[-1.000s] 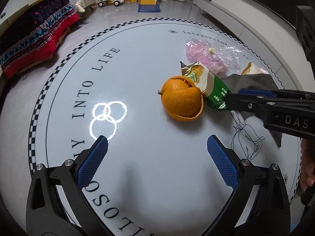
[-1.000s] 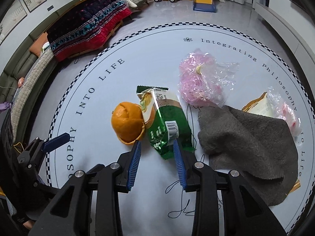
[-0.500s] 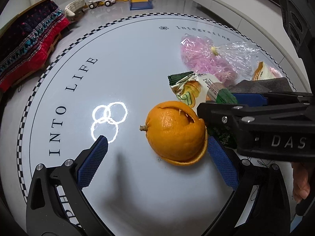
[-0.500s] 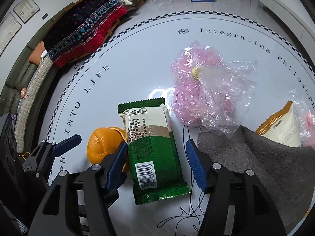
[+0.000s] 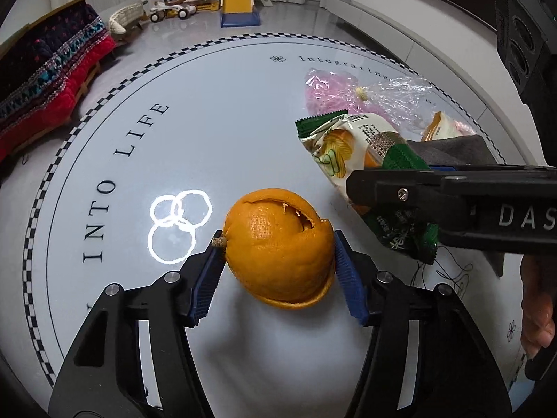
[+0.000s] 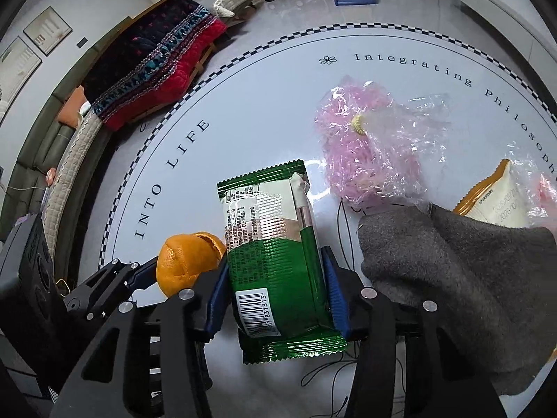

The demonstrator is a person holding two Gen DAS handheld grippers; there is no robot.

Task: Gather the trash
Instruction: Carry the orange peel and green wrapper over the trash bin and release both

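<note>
An orange peel (image 5: 278,247), hollow and torn, sits on the round white table (image 5: 216,118). My left gripper (image 5: 276,271) is shut on it, a blue pad against each side. A green and white snack wrapper (image 6: 275,247) lies just right of the peel. My right gripper (image 6: 273,289) is shut on the wrapper's near end, which looks lifted a little off the table. The peel also shows in the right wrist view (image 6: 184,261), with the left gripper around it. The right gripper's black body (image 5: 452,205) crosses the left wrist view over the wrapper (image 5: 355,146).
A clear bag of pink shreds (image 6: 369,146) lies beyond the wrapper. A grey cloth (image 6: 463,271) lies at the right, partly over a white and orange packet (image 6: 494,202). A sofa with a red blanket (image 6: 160,59) stands past the table's left edge.
Both grippers moved forward and closed. The left closed on the orange peel, the right on the green wrapper, which has tilted up.
</note>
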